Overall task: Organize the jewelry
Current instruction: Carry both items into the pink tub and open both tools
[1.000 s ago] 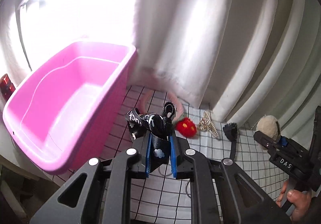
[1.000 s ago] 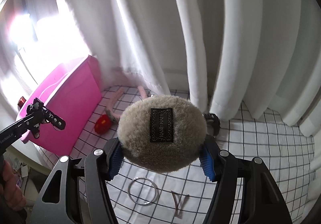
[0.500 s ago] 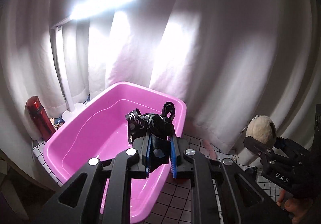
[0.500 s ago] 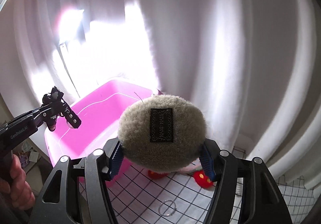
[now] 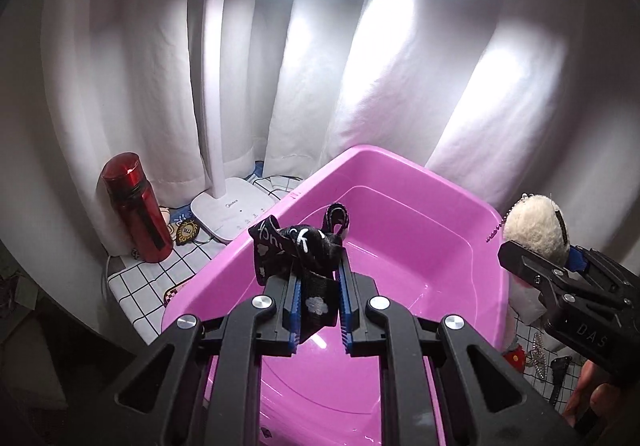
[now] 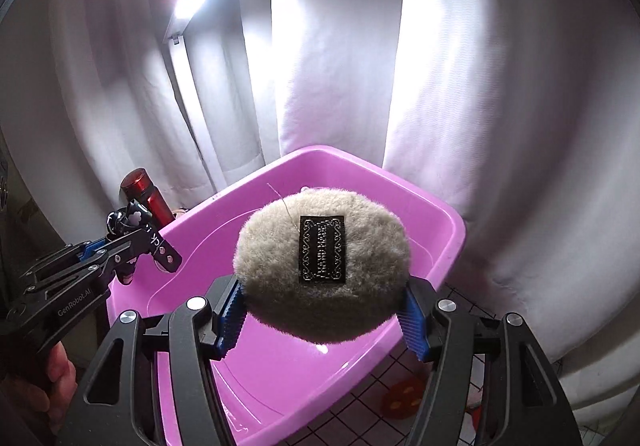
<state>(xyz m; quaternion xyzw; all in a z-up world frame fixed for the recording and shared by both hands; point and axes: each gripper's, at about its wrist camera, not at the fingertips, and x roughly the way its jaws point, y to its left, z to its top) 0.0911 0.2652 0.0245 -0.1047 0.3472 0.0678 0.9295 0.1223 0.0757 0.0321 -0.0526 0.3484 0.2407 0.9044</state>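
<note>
My left gripper [image 5: 317, 282] is shut on a black fabric band with white print [image 5: 298, 242] and holds it above the pink tub [image 5: 400, 246]. My right gripper [image 6: 324, 306] is shut on a beige fluffy pom-pom with a black label [image 6: 320, 266], also above the pink tub [image 6: 360, 166]. In the left wrist view the pom-pom [image 5: 536, 226] and right gripper [image 5: 532, 266] sit at the tub's right rim. In the right wrist view the left gripper [image 6: 140, 242] hangs over the tub's left rim.
A red bottle [image 5: 136, 206] and a white lamp base [image 5: 236, 212] stand left of the tub on the checked cloth. A red hair clip [image 5: 514, 356], a silver clip [image 5: 538, 354] and a dark piece [image 5: 560, 366] lie right of the tub. White curtains hang behind.
Both grippers have lifted and swung left from the checked cloth to above the pink tub, each still holding its item.
</note>
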